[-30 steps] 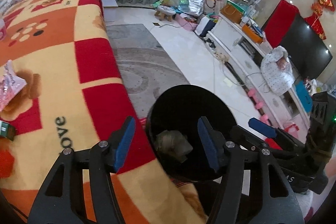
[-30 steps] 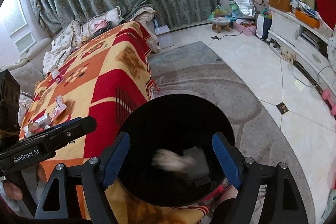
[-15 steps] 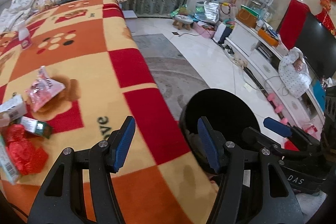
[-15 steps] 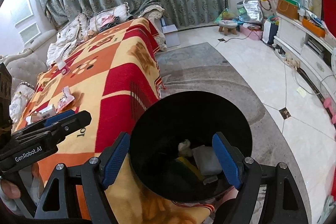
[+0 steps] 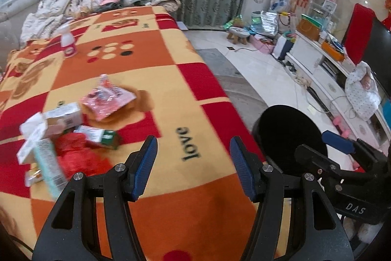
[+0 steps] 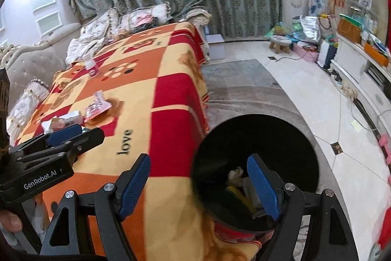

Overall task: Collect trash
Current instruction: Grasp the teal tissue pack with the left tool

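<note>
The left wrist view shows that the job is partly done and there is more to pick up. The black bin (image 5: pixel 290 136) stands on the floor just beside the edge of the counter (image 5: pixel 171 89), which is covered with a red, orange and yellow blanket. In the right wrist view, a few bits of trash (image 6: pixel 238 185) already lie at the bottom of the bin (image 6: pixel 256 163), something pale, something yellow and green, and a white piece. A pile of trash is left on the counter, well apart from the bin: a pink wrapper (image 5: pixel 107 97), a small white box (image 5: pixel 64 115), a green and white carton (image 5: pixel 97 136), a crumpled red bag (image 5: pixel 78 155), a long pale packet (image 5: pixel 46 163) and some white paper (image 5: pixel 31 136). A little white bottle (image 5: pixel 67 42) stands farther back; I cannot tell if it is trash. The left hand-held gripper (image 5: pixel 193 163) is loose and empty, with its jaws apart over the blanket near the pile. The right hand-held gripper (image 6: pixel 198 185) is loose and empty too, hanging over the edge of the counter and the bin. I think the next step is to reach to the pile and grab another piece.
</note>
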`<move>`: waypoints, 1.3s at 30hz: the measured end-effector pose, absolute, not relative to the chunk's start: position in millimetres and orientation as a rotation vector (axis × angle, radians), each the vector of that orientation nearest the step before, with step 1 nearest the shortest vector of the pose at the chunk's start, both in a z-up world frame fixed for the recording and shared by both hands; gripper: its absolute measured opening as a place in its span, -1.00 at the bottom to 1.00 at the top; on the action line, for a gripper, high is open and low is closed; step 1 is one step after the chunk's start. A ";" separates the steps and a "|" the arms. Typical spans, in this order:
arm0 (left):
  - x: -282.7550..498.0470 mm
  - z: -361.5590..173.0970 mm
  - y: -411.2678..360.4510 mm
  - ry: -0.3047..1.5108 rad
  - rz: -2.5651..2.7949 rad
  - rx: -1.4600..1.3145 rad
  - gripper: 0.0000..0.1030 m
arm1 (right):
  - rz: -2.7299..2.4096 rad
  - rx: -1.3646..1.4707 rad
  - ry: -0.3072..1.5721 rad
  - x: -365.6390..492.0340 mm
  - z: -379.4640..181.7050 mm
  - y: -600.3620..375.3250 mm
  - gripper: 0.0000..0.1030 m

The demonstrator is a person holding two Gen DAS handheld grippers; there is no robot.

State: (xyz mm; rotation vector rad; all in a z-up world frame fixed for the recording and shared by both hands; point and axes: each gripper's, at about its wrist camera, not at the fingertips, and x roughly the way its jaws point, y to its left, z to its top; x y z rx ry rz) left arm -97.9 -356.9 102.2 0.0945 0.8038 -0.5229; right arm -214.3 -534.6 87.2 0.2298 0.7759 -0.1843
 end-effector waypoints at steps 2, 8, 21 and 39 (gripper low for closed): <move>-98.5 102.8 -341.8 0.799 -0.499 0.094 0.18 | -0.172 0.219 0.781 -210.1 87.8 -524.8 0.53; -97.3 103.6 -294.5 0.796 -0.425 0.078 0.18 | -0.105 0.210 0.788 -198.2 88.3 -492.8 0.53; -79.3 89.2 -189.3 0.831 -0.275 -0.010 0.17 | 0.079 0.153 0.821 -166.5 80.7 -405.7 0.53; -31.6 45.3 -181.0 0.957 -0.333 -0.210 -0.03 | 0.154 0.120 0.872 -138.0 66.4 -379.3 0.53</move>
